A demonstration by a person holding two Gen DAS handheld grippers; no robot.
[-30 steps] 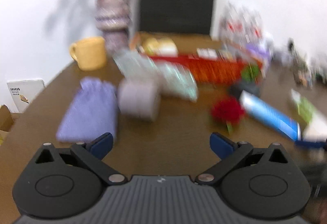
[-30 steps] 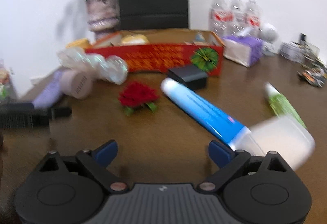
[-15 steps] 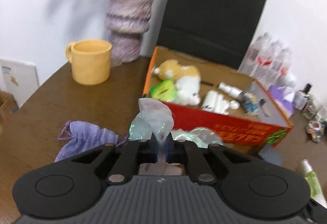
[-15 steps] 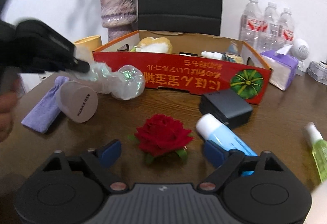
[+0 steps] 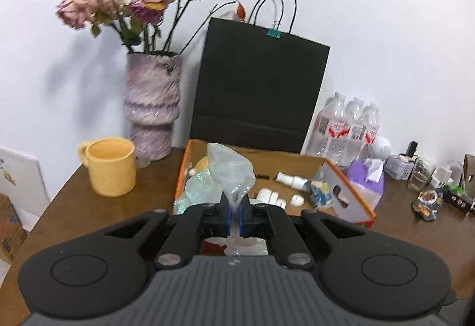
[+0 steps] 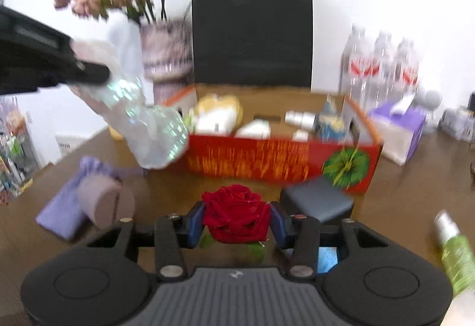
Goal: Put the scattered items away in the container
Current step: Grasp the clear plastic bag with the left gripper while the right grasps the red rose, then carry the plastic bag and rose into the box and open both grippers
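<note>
Left wrist: left gripper [image 5: 235, 217] jaws pinch crinkly iridescent plastic bag [image 5: 230, 174].

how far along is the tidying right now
Partway. Done: the red box already holds a plush toy and small bottles. In hand: left gripper carries a clear plastic bag; right gripper closes on the red rose. Left: purple pouch, cylinder, black case, green bottle.
</note>
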